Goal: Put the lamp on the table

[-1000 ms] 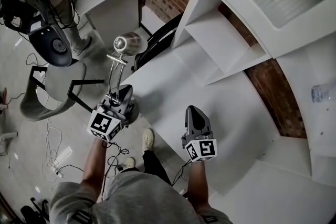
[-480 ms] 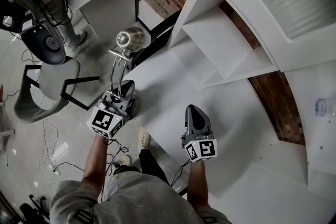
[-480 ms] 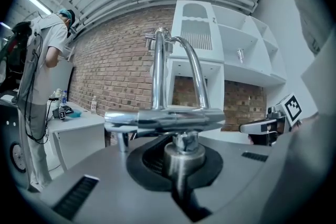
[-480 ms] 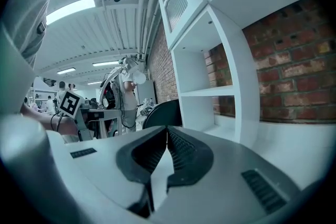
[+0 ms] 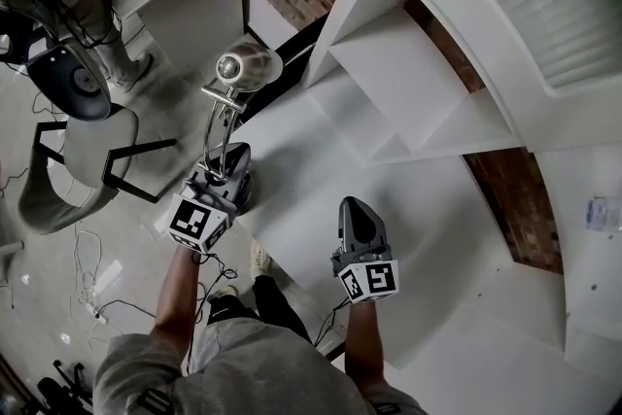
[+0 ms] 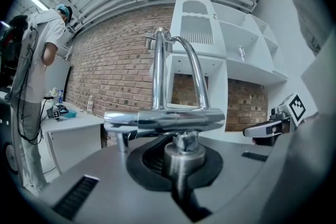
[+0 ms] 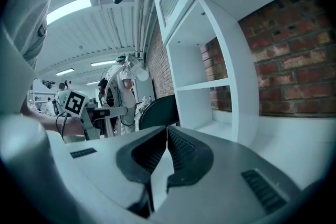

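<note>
Lamp (image 5: 225, 117) sits clamped in left gripper (image 5: 229, 172) jaws by the table (image 5: 321, 180); right gripper (image 5: 356, 205) jaws touch, empty.

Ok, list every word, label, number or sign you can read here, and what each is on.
None can be read as text.
Cube on the left tool: square black-and-white marker, no letters.
Cube on the right tool: the same.
The lamp: no print.
Clear object on the right shelf: print too blurred.

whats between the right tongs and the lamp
Only bare white table, in the head view, between the right tongs and the lamp, which the left tongs clamp.
</note>
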### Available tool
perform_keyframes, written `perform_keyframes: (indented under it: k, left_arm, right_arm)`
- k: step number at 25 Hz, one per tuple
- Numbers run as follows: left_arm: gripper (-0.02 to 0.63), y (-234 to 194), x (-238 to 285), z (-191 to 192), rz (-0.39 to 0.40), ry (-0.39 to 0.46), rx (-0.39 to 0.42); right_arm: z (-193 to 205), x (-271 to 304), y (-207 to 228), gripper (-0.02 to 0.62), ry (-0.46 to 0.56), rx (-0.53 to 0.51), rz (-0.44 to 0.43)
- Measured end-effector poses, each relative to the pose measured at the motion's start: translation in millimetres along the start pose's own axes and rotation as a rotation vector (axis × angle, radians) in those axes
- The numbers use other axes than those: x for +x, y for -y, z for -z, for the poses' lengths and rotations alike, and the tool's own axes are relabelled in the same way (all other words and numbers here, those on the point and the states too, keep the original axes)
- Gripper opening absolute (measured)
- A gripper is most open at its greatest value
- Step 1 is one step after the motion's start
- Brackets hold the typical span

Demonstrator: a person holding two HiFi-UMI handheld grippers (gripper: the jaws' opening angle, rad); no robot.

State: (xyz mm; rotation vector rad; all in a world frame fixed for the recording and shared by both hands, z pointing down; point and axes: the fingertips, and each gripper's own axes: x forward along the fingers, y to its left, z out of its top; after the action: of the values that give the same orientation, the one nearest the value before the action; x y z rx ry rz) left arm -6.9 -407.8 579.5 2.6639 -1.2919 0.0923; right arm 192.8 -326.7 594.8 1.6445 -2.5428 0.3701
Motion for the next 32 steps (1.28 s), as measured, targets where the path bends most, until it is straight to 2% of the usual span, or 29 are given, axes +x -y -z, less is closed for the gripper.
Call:
perform_keyframes:
  k: [12,32]
  left_arm:
    - [0.002,0.2,19.8,2.1,-0.001,-0.010,0.019]
    - [0.003,13.7,8.9,1.7,0.002,0.056,0.046]
  right_arm:
    - [-0.5,5.6,15.2,0.023,-0.004,0.009,0.005]
    - [9.7,-5.9,11.0,0.023,-0.019,0.028,0.006]
